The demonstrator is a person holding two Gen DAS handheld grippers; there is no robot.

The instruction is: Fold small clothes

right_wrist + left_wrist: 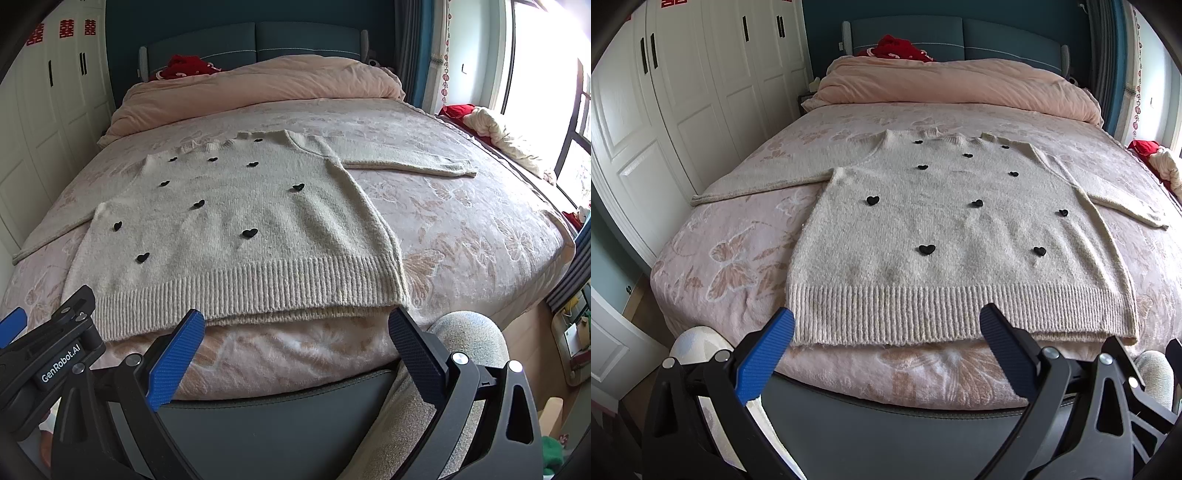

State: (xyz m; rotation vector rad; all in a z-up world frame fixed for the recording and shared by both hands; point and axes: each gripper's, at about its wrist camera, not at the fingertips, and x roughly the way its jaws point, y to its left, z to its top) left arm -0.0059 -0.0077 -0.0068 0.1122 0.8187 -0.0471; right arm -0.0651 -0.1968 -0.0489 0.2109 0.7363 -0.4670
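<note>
fuzzy knit sweater (945,229), ribbed hem, plush matt bedspread (738,236), ridged finger pads (764,358)

L claw (886,328) & R claw (295,328): both wide open, empty, side by side.

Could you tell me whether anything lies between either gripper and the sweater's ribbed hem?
Nothing visible does. The sweater lies flat on the bed, its hem right ahead of the open left gripper and right gripper.

Bed (738,229) in pink floral cover, teal headboard (960,37), white wardrobe (683,92), bright window (546,55), wooden floor (535,332).
</note>
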